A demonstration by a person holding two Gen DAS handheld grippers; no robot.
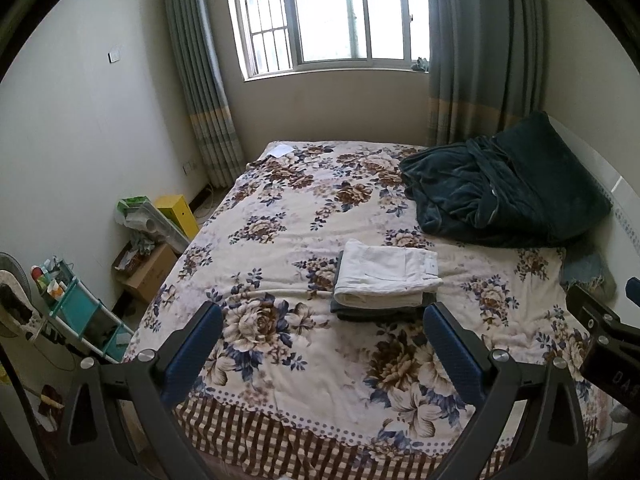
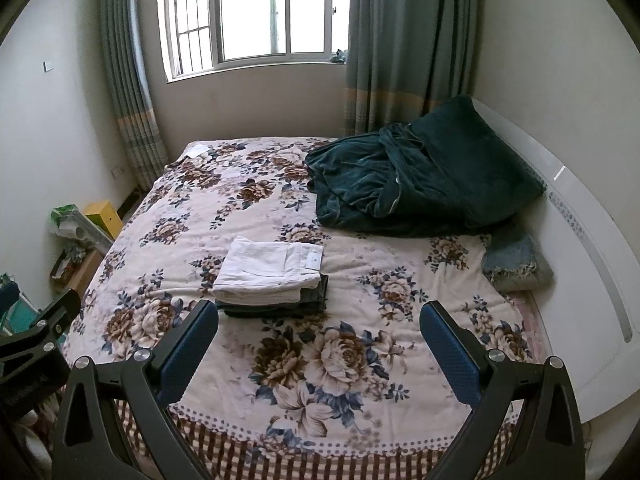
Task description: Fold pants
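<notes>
Hovering near the bed's (image 1: 280,420) foot edge, both claws (image 1: 322,340) (image 2: 318,336) spread apart and empty, leaving white pants (image 2: 268,270) stacked mid-bed.

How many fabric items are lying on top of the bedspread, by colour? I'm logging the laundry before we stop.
White folded pants: 1
Dark grey folded pants, under the white pair: 1
Dark green plush heap: 1, whether it is one piece or several cannot be told
Blue-grey frayed cloth: 1
Total: 4
</notes>
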